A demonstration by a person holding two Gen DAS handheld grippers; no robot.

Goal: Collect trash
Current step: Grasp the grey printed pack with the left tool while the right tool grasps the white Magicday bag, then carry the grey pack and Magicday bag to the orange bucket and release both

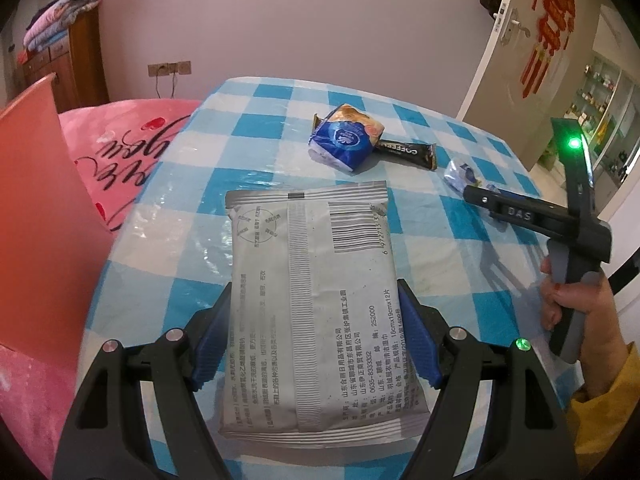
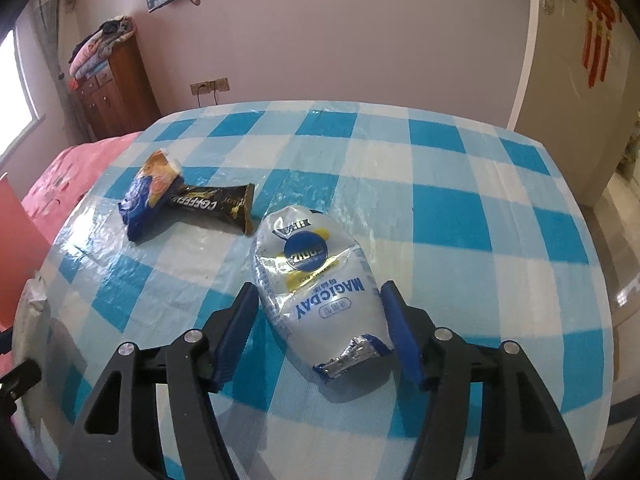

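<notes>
1. Your left gripper [image 1: 314,336] has its jaws closed against both long edges of the grey packet [image 1: 312,304], which juts forward over the table [image 1: 168,264]; the packet's near end is partly hidden between the fingers.
2. Your right gripper [image 2: 320,324] has its jaws apart on either side of the white wrapper [image 2: 316,280], which lies on the cloth; whether the pads touch it is hard to tell.
3. In the left view, your right gripper [image 1: 472,196] hides most of that wrapper [image 1: 460,172], so only a crumpled end shows.
4. The blue wrapper [image 2: 150,196] lies partly on one end of the coffee sachet [image 2: 218,204], left of the white wrapper and farther back; the sachet's lettering is partly covered.
5. The table wears a blue-and-white checked cloth under glossy plastic.
6. A pink bed cover [image 1: 124,148] lies left of the table, and a red bin [image 1: 36,184] is cut off at the frame edge.
7. A wooden cabinet [image 2: 116,88] piled with folded bedding stands by the far wall, and a door [image 1: 532,56] with red decoration stands open at right.
</notes>
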